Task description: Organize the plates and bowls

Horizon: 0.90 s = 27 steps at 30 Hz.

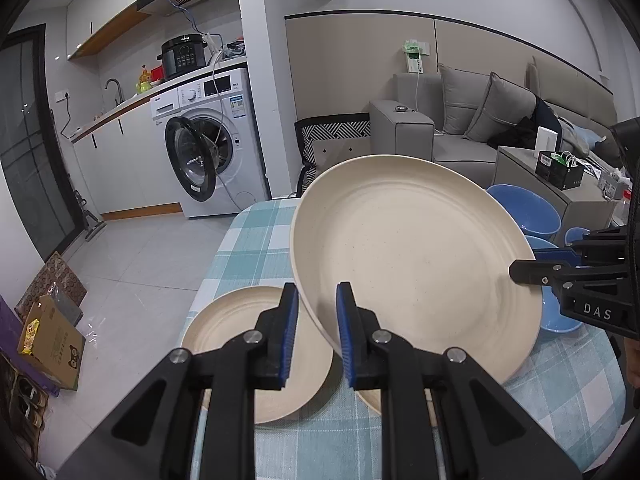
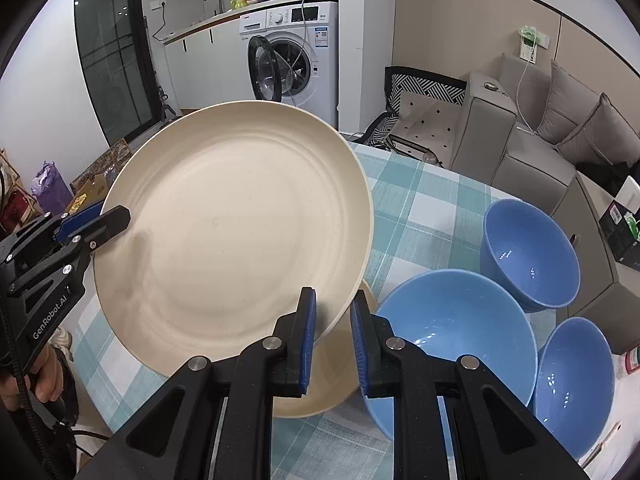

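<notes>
My left gripper (image 1: 318, 332) had its blue-padded jaws set either side of the rim of a big cream plate (image 1: 412, 256), at about seven o'clock on the plate, and my right gripper (image 2: 332, 336) straddled the same rim at about five o'clock in its own view; in both, the rim sat in the gap with daylight beside the pads, so I could not tell whether either pair was actually pinching it. The plate was tilted up off the table, its face turned toward me. Below it a second cream plate (image 1: 240, 344) lay flat on the checked tablecloth (image 1: 256, 240) at eight o'clock, and a third (image 2: 332, 384) showed under the lifted one's low edge. Three blue bowls stood upright at three to five o'clock from the plate: a large one (image 2: 460, 320) just beside it, one behind (image 2: 528, 252), and one nearer me (image 2: 572, 384), crowded together.
</notes>
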Tool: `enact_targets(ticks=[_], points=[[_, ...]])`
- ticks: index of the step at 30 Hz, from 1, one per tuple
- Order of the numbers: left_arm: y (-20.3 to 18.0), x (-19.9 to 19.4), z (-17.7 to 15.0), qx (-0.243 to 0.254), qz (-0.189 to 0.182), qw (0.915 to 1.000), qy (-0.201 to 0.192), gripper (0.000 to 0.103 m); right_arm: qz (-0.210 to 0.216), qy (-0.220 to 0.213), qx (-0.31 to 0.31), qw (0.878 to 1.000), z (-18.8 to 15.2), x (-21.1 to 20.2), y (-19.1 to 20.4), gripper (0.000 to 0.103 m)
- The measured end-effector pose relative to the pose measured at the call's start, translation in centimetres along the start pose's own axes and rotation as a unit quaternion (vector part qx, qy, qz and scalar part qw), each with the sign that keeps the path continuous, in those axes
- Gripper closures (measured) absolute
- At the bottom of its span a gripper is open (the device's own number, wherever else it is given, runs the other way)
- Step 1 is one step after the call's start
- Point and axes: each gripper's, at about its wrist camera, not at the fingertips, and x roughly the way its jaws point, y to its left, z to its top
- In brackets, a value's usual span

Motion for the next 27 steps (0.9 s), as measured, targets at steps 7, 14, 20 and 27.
enact_targets(ticks=[7,14,20,27], points=[[0.1,0.1,-0.8,0.004,0.001,1.0000,0.005,0.086,-0.001,0.005,0.002,1.000,-0.9,0.8,0.4,0.086],[0.3,1.3,-2.0,0.009,0.003,0.9998,0.020,0.086,-0.006,0.012,-0.001,1.000,-2.3,1.8,1.3,0.085],[0.5,2.6,-3.1,0.010,0.001,0.9993,0.036,0.086,-0.013,0.015,-0.003,1.000,-3.0,3.0,1.8,0.085],[0.8,3.8,-4.1,0.010,-0.001,0.9988,0.047,0.086,-0.014,0.025,0.002,1.000,-3.6,4.8,1.9,0.085]])
